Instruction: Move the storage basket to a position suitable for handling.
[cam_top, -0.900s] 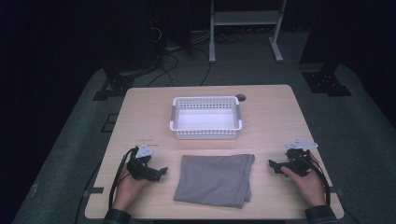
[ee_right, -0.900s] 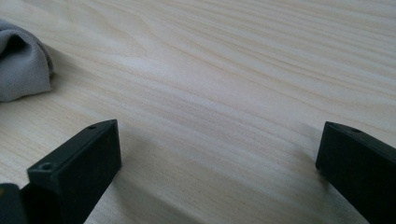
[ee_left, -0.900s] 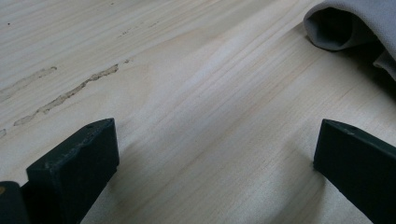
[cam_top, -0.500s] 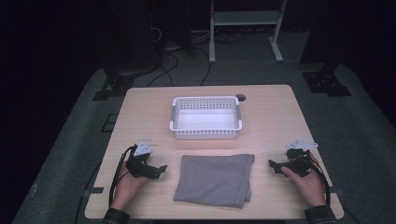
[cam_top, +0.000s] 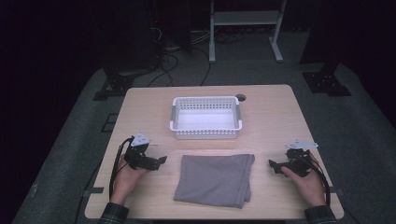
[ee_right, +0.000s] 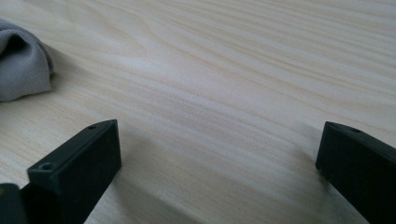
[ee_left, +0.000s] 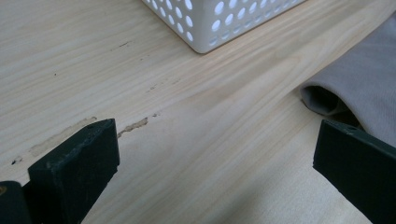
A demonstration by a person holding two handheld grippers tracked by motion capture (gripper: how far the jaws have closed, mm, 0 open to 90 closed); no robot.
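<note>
A folded grey cloth [cam_top: 215,179] lies flat on the wooden table [cam_top: 271,116] near the front edge. Its rolled edge [ee_left: 364,88] appears at the right of the left gripper view, and a corner of it [ee_right: 21,65] at the upper left of the right gripper view. My left gripper [cam_top: 160,160] rests on the table just left of the cloth, open, with bare wood between its jaws [ee_left: 210,158]. To the right of the cloth, my right gripper [cam_top: 272,165] also stands open over bare wood [ee_right: 215,154]. Behind the cloth stands an empty white perforated basket [cam_top: 206,117].
The basket's corner [ee_left: 205,28] lies ahead of the left gripper. A small round hole [cam_top: 241,97] sits in the table behind the basket. Beyond the table are a dark floor with cables [cam_top: 168,65] and a white stand [cam_top: 243,28].
</note>
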